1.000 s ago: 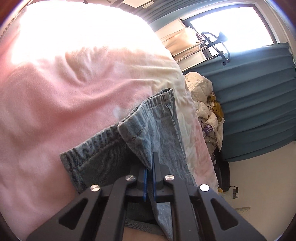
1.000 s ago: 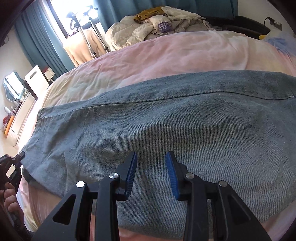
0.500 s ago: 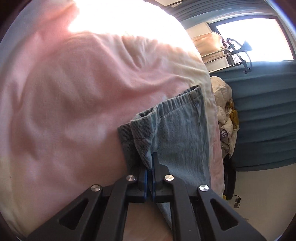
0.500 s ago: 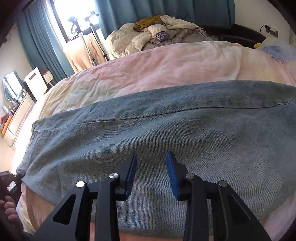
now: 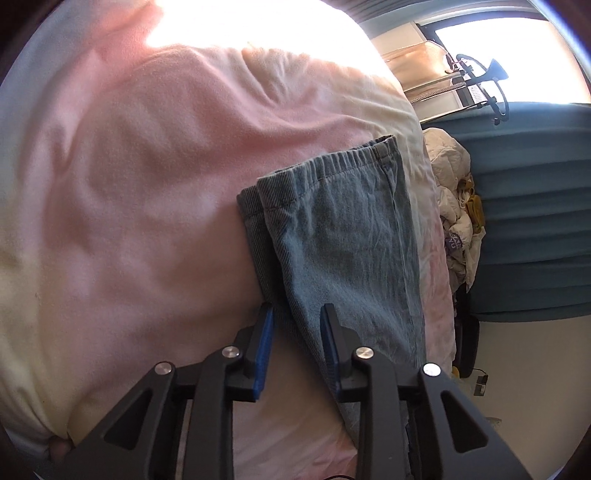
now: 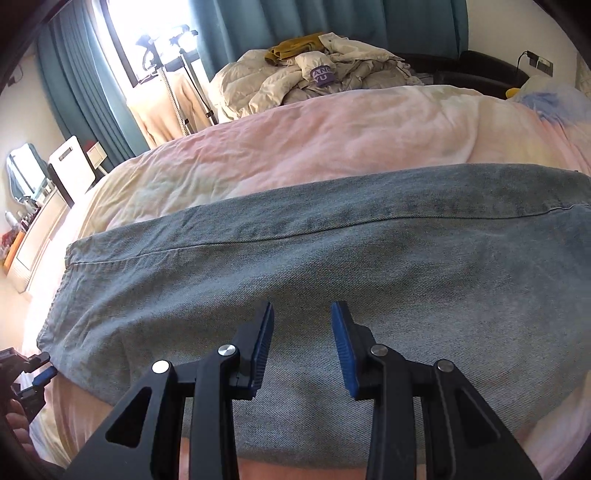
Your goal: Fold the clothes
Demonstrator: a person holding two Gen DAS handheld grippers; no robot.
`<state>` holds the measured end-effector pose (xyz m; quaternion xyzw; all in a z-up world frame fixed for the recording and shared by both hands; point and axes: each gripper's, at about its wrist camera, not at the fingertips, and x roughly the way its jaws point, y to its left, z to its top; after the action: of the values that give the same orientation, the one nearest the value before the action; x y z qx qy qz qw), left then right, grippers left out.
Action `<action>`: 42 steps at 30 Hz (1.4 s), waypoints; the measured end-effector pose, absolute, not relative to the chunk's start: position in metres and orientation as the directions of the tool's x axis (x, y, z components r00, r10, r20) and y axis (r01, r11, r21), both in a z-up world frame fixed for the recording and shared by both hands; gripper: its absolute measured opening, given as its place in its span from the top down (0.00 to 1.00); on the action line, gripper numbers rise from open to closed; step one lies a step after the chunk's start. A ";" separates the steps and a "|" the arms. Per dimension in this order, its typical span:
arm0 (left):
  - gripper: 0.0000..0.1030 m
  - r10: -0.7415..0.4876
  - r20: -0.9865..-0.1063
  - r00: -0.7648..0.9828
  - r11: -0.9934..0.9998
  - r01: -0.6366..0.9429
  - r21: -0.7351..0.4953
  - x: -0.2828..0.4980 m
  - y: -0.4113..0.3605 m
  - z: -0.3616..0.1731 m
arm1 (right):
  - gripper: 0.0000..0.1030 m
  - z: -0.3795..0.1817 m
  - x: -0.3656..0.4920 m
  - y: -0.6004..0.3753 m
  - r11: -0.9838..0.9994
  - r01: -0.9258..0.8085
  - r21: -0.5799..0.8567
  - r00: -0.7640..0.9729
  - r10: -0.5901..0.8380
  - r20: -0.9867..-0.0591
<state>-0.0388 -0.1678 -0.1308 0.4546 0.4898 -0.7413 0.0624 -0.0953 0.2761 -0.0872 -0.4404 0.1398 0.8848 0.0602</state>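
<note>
While the jeans (image 6: 332, 280) lie flat across the pink bed cover (image 6: 332, 129), both grippers point down at them; the left gripper (image 5: 295, 332) is at the waistband end, its jaws have just been opening & now stand apart, w/ a fold of denim between the blue pads (image 5: 264, 347) but not pinched, as far as the left view shows; the elastic waistband (image 5: 332, 162) is folded double there, one layer on the other, near the bed's edge; the right gripper (image 6: 302, 343) hangs over the middle of the jeans w/ jaws apart, nothing between them; if its tips touch the cloth I cannot tell; in the right view the long seam (image 6: 295, 236) runs left to right across the denim, & the left gripper shows small at the lower left corner, just beside the denim edge, w/ fingers of a hand (image 6: 16, 417) behind it; beyond the bed is a pile of pale laundry (image 6: 317, 74), teal curtains (image 6: 70, 81), a bright window (image 6: 147, 22) & a clothes rack (image 6: 177, 62); a white dresser (image 6: 37, 229) stands at far left.
</note>
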 end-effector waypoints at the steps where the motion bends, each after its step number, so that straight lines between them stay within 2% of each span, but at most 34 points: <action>1: 0.58 0.341 -0.749 -0.569 -0.523 0.547 -0.654 -0.039 -0.167 -0.132 | 0.68 -0.087 -0.096 0.275 -0.954 -0.229 0.195 -0.603 -0.019 -0.798; 5: 0.51 0.341 -0.746 -0.572 -0.512 0.552 -0.658 -0.044 -0.167 -0.138 | 0.68 -0.089 -0.097 0.274 -0.952 -0.225 0.207 -0.590 -0.036 -0.807; 14: 0.51 0.336 -0.701 -0.628 -0.549 0.475 -0.688 -0.081 -0.161 -0.142 | 0.68 -0.088 -0.099 0.283 -0.937 -0.253 0.243 -0.591 -0.049 -0.805; 16: 0.58 0.310 -0.696 -0.648 -0.582 0.450 -0.678 -0.085 -0.159 -0.136 | 0.68 -0.084 -0.097 0.287 -0.930 -0.267 0.254 -0.601 -0.045 -0.798; 17: 0.64 0.295 -0.698 -0.652 -0.601 0.441 -0.667 -0.087 -0.157 -0.133 | 0.68 -0.081 -0.095 0.290 -0.924 -0.274 0.266 -0.607 -0.048 -0.793; 18: 0.78 0.273 -0.697 -0.663 -0.624 0.429 -0.653 -0.087 -0.155 -0.128 | 0.68 -0.078 -0.094 0.294 -0.918 -0.282 0.278 -0.613 -0.050 -0.788; 19: 0.81 0.252 -0.696 -0.673 -0.648 0.417 -0.638 -0.088 -0.153 -0.123 | 0.68 -0.074 -0.092 0.298 -0.912 -0.290 0.292 -0.622 -0.052 -0.781; 21: 0.93 0.213 -0.680 -0.701 -0.714 0.364 -0.599 -0.090 -0.141 -0.104 | 0.68 -0.065 -0.086 0.307 -0.898 -0.307 0.316 -0.644 -0.048 -0.763; 23: 0.94 0.191 -0.651 -0.735 -0.771 0.298 -0.562 -0.091 -0.126 -0.082 | 0.68 -0.055 -0.080 0.319 -0.884 -0.325 0.335 -0.660 -0.042 -0.750; 28: 0.94 0.192 -0.546 -0.815 -0.872 0.113 -0.475 -0.092 -0.061 -0.022 | 0.68 -0.030 -0.055 0.355 -0.854 -0.377 0.358 -0.694 0.004 -0.720; 33: 0.94 0.282 -0.479 -0.831 -0.910 -0.072 -0.409 -0.097 0.034 0.011 | 0.68 -0.013 -0.033 0.388 -0.827 -0.421 0.373 -0.709 0.044 -0.704; 37: 0.94 0.368 -0.469 -0.803 -0.916 -0.226 -0.333 -0.098 0.120 0.006 | 0.68 -0.002 -0.012 0.410 -0.809 -0.454 0.374 -0.727 0.093 -0.681; 42: 0.94 0.454 -0.536 -0.712 -0.891 -0.362 -0.273 -0.094 0.207 -0.050 | 0.68 0.001 0.011 0.447 -0.764 -0.545 0.345 -0.713 0.205 -0.670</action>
<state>-0.0937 0.2073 -0.0502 0.3084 0.0742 -0.9222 -0.2212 0.0111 0.4472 0.0008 -0.3140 0.2703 0.8851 0.2119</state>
